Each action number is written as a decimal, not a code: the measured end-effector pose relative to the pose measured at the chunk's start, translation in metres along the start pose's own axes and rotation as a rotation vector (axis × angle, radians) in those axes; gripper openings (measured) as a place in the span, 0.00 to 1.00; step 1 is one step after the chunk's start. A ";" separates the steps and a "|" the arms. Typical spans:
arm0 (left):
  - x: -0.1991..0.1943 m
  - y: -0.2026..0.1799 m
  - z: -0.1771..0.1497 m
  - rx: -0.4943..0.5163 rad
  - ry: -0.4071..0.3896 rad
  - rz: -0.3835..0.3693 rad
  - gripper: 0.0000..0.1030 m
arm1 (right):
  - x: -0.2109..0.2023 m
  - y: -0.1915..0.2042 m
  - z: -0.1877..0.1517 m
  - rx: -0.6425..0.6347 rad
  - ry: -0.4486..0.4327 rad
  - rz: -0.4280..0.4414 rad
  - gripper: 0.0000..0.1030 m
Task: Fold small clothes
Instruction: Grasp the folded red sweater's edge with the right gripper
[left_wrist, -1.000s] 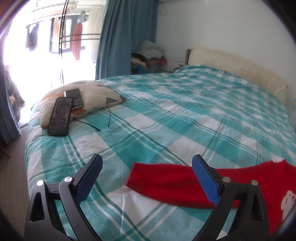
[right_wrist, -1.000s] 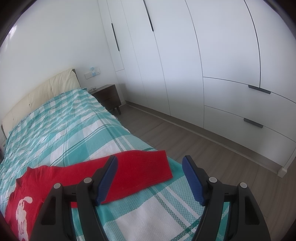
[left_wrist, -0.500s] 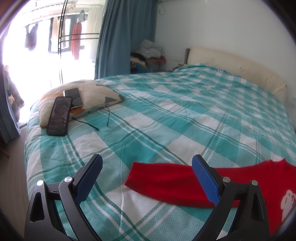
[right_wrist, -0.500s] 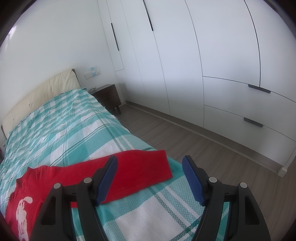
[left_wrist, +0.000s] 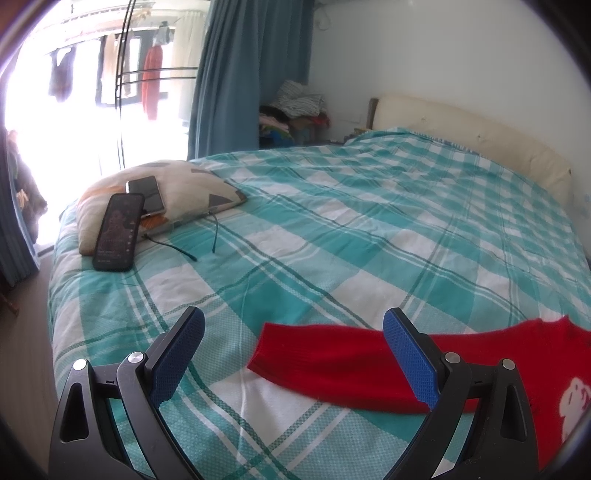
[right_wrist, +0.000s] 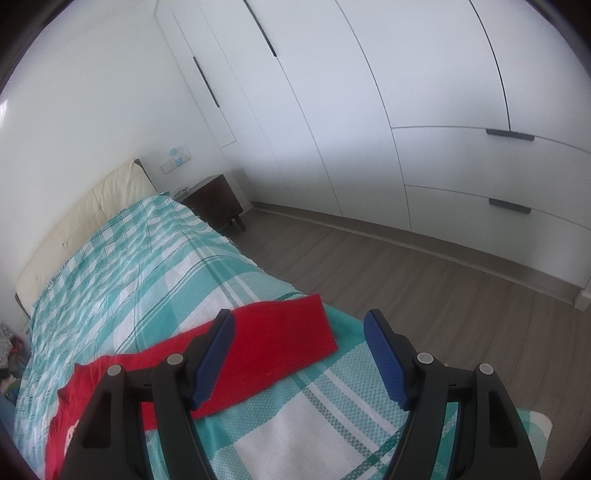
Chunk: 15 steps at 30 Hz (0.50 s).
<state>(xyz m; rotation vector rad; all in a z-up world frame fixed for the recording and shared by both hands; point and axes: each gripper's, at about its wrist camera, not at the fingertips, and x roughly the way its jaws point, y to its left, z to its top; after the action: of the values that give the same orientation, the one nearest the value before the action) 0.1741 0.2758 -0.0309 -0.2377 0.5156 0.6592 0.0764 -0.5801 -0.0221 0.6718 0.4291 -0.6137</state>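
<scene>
A small red sweater (left_wrist: 354, 365) with a white print lies spread flat on the teal checked bedspread (left_wrist: 332, 229). In the left wrist view one sleeve stretches leftward, its cuff between my left gripper's (left_wrist: 293, 332) wide-apart blue pads, which hover just above it. In the right wrist view the other sleeve of the sweater (right_wrist: 280, 339) points right toward the bed's edge. My right gripper (right_wrist: 299, 332) is open too, held over that cuff with nothing gripped.
A patterned pillow (left_wrist: 177, 192) at the bed's far left corner carries two phones (left_wrist: 118, 229) and a cable. Blue curtains (left_wrist: 251, 74) and a pile of clothes stand behind. White wardrobes (right_wrist: 406, 110), a dark nightstand (right_wrist: 214, 201) and wood floor (right_wrist: 443, 288) lie to the right of the bed.
The right wrist view has rolled and shifted, so the bed and wardrobes now sit tilted and the cuff lies more centred between the pads. The left view is almost unchanged.
</scene>
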 end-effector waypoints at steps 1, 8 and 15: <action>0.000 0.000 0.000 -0.001 0.002 0.000 0.95 | 0.003 -0.010 0.001 0.058 0.016 0.039 0.69; 0.000 -0.003 -0.002 -0.014 0.015 -0.008 0.96 | 0.043 -0.060 -0.013 0.450 0.220 0.353 0.69; 0.005 -0.002 -0.003 -0.004 0.029 -0.015 0.96 | 0.066 -0.051 -0.021 0.434 0.292 0.296 0.63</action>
<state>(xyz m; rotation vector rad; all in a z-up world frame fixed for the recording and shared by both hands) 0.1778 0.2757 -0.0355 -0.2548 0.5403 0.6428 0.0887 -0.6230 -0.0958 1.2243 0.4594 -0.3262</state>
